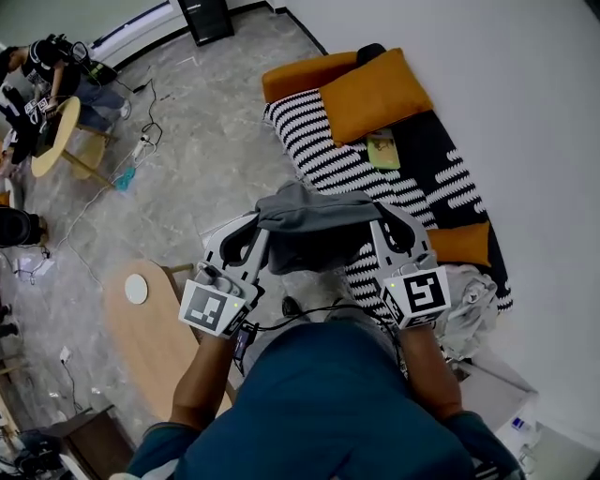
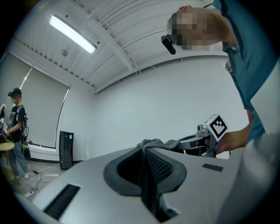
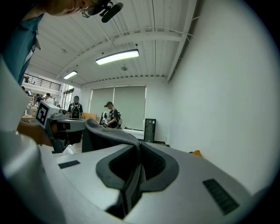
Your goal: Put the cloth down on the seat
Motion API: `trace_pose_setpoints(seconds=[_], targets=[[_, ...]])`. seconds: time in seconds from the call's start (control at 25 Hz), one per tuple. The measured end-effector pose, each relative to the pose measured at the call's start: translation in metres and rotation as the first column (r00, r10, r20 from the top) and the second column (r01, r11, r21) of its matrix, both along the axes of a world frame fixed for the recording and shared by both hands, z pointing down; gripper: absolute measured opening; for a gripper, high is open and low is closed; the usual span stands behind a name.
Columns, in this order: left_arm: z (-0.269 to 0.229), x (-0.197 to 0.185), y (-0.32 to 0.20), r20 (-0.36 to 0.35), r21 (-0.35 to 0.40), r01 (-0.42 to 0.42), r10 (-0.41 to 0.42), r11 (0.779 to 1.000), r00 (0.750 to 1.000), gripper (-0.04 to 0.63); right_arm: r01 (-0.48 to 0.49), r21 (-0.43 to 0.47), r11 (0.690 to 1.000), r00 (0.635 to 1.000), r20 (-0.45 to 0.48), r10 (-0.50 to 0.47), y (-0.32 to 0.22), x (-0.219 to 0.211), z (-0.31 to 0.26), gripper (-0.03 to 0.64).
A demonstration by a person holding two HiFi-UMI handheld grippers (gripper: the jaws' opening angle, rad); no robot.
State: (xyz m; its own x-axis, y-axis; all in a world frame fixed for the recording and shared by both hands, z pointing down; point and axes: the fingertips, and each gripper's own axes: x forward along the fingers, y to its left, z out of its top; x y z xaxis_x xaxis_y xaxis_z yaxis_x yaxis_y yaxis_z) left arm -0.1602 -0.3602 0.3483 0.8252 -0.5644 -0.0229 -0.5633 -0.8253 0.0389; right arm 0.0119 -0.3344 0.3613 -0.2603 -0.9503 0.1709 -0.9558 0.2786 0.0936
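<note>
Grey cloth [image 1: 314, 230] between left tongs [image 1: 263, 221] and right tongs [image 1: 375, 218], both clenched on it, near the striped seat [image 1: 323, 150].

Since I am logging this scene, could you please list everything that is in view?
seat: one, black-and-white striped, along the wall
cloth: one, grey, held up near the seat
cushions: at least two, orange, on the seat
wooden table: one, light brown, head view's lower left
disc: one, white, on that table
box: one, black, beyond the seat
bystanders: several, dark clothes, across the room
left gripper: one, grey, shut on the cloth
right gripper: one, grey, shut on the cloth
</note>
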Motion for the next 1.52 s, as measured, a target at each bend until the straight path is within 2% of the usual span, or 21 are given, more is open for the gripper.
trace_pose_setpoints(seconds=[0.12,0.52,0.68,0.84,1.0,1.16,1.32,1.44,1.52], targets=[[0.005,0.004,-0.006,-0.021,-0.023,0.019,-0.019,1.0,1.0,0.023,0.019,-0.018,1.0,1.0,-0.004,-0.02,-0.007,0.005,0.007,0.034],[-0.004,0.051,-0.051,-0.002,-0.023,0.073,-0.073,0.997,0.997,0.023,0.072,0.009,0.997,0.997,0.031,-0.072,-0.067,0.052,0.002,0.034],[-0.002,0.082,-0.055,0.004,-0.014,0.052,-0.052,0.999,0.999,0.023,0.049,0.005,0.999,0.998,0.046,-0.049,-0.077,0.083,0.005,0.034],[0.0,0.098,-0.059,0.018,-0.012,0.044,-0.043,0.999,0.999,0.023,0.045,0.0,0.999,0.998,0.046,-0.045,-0.078,0.1,0.009,0.034],[-0.001,0.098,-0.067,0.007,-0.014,0.014,-0.014,1.0,1.0,0.023,0.019,-0.016,1.0,0.999,0.039,-0.018,-0.086,0.102,0.011,0.034],[0.008,0.091,-0.083,0.02,-0.054,-0.038,0.039,0.998,0.999,0.023,-0.03,-0.009,1.0,0.999,0.039,0.03,-0.096,0.095,0.003,0.034],[-0.001,0.087,-0.11,-0.007,-0.033,-0.09,0.089,0.995,0.996,0.023,-0.085,-0.008,0.996,0.996,0.029,0.085,-0.109,0.086,-0.002,0.034],[0.002,0.076,-0.125,0.001,-0.051,-0.111,0.111,0.992,0.994,0.023,-0.113,0.024,0.993,0.993,0.015,0.113,-0.118,0.077,-0.01,0.032],[0.002,0.075,-0.135,0.002,-0.031,-0.125,0.126,0.992,0.992,0.023,-0.137,0.051,0.989,0.991,0.01,0.137,-0.12,0.076,-0.013,0.033]])
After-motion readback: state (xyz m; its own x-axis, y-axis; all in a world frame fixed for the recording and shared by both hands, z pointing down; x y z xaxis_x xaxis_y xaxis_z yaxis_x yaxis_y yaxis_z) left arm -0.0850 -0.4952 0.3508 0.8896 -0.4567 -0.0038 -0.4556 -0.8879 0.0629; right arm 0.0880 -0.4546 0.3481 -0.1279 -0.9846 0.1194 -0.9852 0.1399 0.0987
